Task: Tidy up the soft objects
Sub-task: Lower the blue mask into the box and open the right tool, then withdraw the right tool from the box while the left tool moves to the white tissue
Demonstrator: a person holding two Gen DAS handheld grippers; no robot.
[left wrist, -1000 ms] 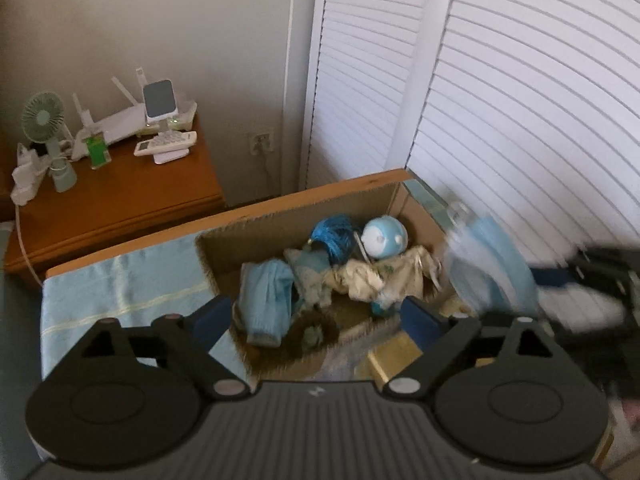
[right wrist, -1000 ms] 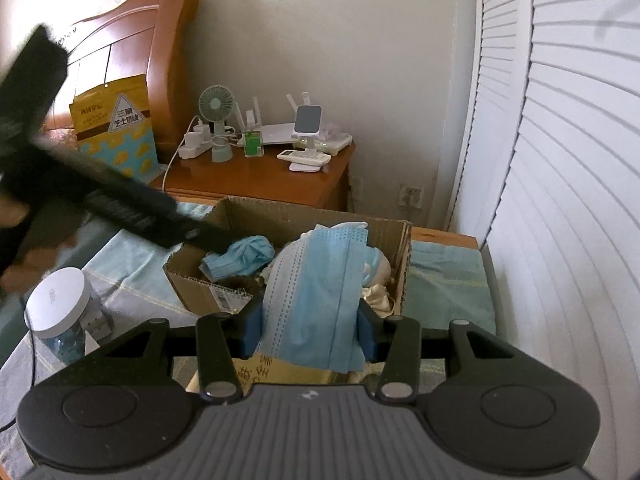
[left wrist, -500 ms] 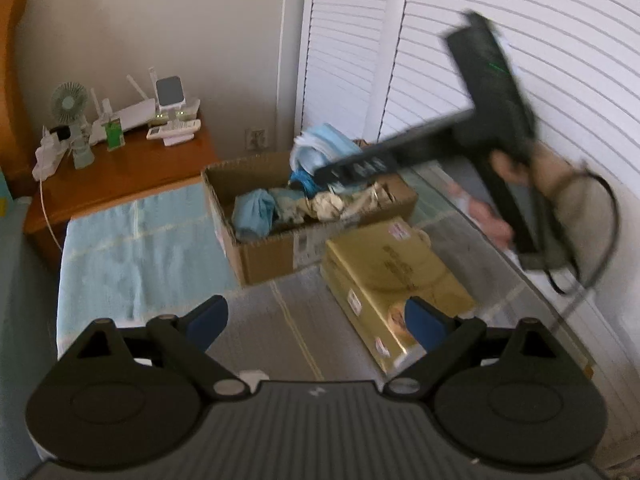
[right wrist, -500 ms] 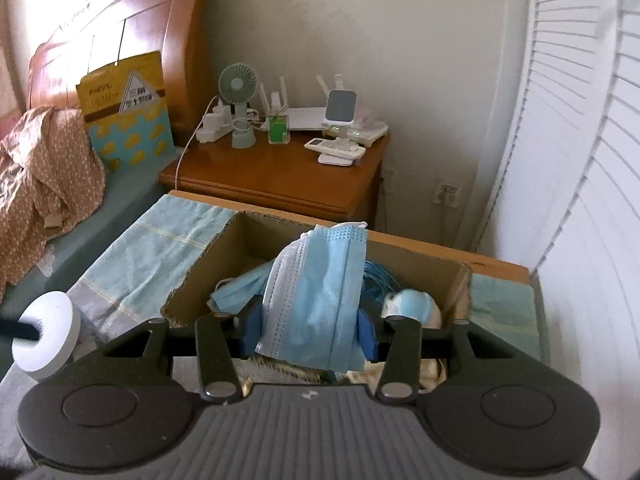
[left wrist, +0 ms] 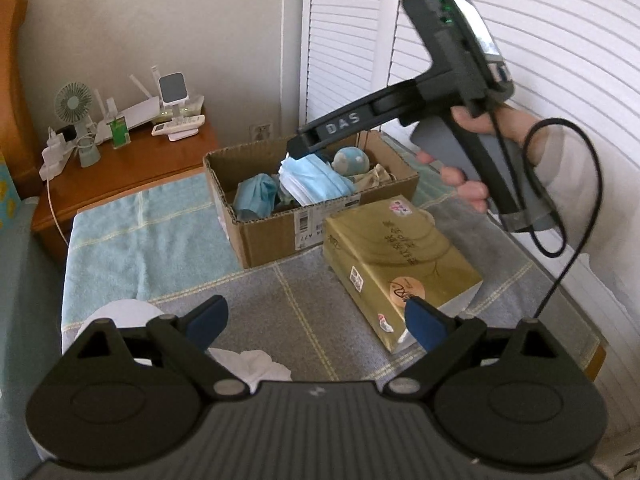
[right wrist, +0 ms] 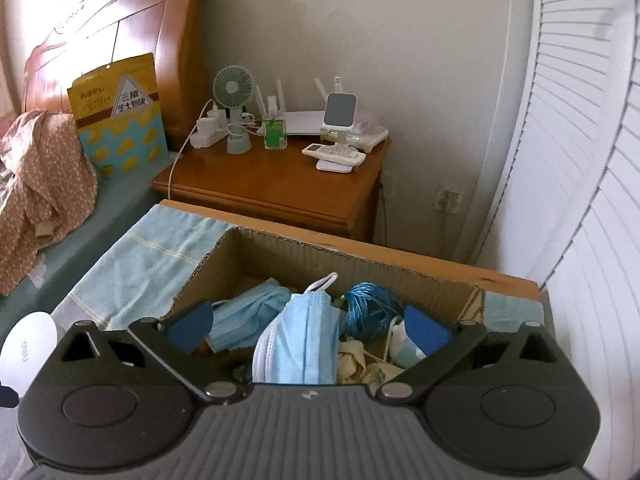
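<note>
We are at the release step: the right gripper point(right wrist: 306, 326) hangs over the cardboard box point(right wrist: 320, 254), its jaws opening with the face mask point(right wrist: 304, 344) loose between them among other soft things, while the left gripper point(left wrist: 316, 322), wide and empty, must next seek the white cloth point(left wrist: 256, 362).

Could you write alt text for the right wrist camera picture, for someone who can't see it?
The right gripper is opening over a cardboard box, a blue face mask loose between its jaws. Behind stands a wooden nightstand.
</note>
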